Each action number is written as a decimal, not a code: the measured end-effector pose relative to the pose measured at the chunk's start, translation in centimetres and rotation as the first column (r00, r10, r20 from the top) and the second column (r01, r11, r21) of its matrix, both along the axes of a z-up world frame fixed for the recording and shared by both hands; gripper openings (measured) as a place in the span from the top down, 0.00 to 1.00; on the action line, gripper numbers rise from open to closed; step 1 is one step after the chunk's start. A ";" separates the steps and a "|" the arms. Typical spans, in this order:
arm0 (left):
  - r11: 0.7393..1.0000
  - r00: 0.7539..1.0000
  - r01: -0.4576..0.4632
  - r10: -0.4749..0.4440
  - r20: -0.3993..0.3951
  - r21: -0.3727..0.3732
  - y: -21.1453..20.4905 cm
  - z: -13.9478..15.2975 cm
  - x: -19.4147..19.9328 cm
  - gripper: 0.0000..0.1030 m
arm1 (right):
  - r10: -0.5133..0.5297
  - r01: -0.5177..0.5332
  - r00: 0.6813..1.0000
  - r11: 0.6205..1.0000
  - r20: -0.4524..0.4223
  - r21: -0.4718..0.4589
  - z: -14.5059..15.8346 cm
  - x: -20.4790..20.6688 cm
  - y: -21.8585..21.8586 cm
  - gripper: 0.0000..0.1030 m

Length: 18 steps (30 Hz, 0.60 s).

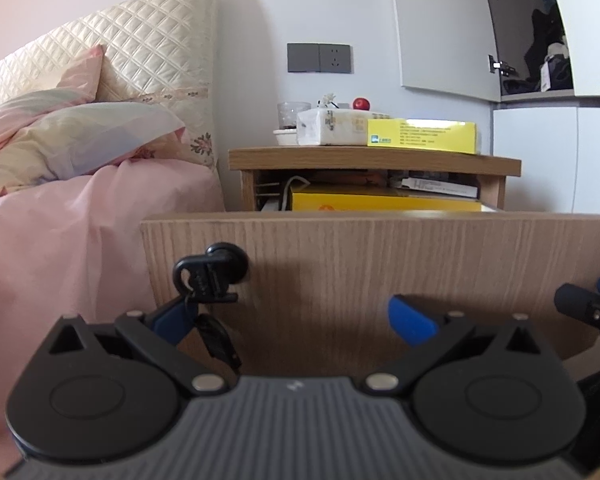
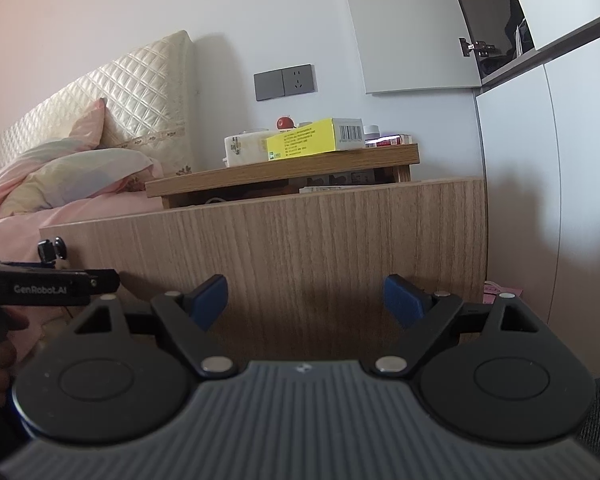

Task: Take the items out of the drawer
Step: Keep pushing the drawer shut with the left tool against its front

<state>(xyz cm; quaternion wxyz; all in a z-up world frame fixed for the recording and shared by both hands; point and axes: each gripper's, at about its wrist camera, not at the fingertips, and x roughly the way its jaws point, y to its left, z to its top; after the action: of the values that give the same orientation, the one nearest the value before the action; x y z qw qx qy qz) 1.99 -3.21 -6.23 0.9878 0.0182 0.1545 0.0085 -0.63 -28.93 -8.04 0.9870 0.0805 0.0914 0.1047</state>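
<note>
Right, the drawer (image 1: pixel 380 264) stands pulled out toward me from the bedside table (image 1: pixel 374 162), its pale wood front filling the near view. Over its top edge I see it holds goods: a yellow box (image 1: pixel 384 202) lying flat, and white and dark packets (image 1: pixel 440 186) behind it to the right. So the opening is settled; whether anything has come out I cannot tell, though another yellow carton (image 1: pixel 422 134) and a tissue pack (image 1: pixel 332 128) sit on the tabletop.

My left gripper (image 1: pixel 300 316) is spread wide, holding nothing, its left finger just below the black knob (image 1: pixel 224 266) with a dangling clip (image 1: pixel 198 280). My right gripper (image 2: pixel 306 300) is wide too, empty, low before the drawer front's right part. Both hang below the rim, so the contents lie far and above.
</note>
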 end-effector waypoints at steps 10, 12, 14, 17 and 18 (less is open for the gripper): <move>1.000 1.000 0.021 -0.021 0.019 -0.020 0.0 -0.6 0.1 0.00 | 0.019 -0.017 1.000 0.997 -0.023 0.076 0.3 0.8 -0.6 0.12; 1.000 1.000 0.022 -0.021 0.023 -0.021 0.0 -0.6 0.2 0.00 | 0.023 -0.020 0.999 0.996 -0.029 0.089 0.4 1.0 -0.7 0.12; 1.000 0.999 0.022 -0.022 0.025 -0.020 0.0 -0.6 0.4 0.00 | 0.027 -0.023 0.999 0.994 -0.035 0.103 0.5 1.2 -0.8 0.12; 1.000 0.999 0.023 -0.023 0.023 -0.019 0.0 -0.7 0.8 0.00 | 0.033 -0.028 0.999 0.992 -0.043 0.123 0.6 1.5 -1.0 0.12; 1.000 0.999 0.023 -0.023 0.023 -0.018 0.0 -0.7 0.9 0.00 | 0.035 -0.029 0.998 0.991 -0.046 0.130 0.6 1.6 -1.0 0.12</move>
<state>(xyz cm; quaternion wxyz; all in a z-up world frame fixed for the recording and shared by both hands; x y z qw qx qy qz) 2.90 -3.19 -6.88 0.9896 0.0107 0.1432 -0.0041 1.01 -29.95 -7.41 0.9755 0.1451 0.1094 0.1243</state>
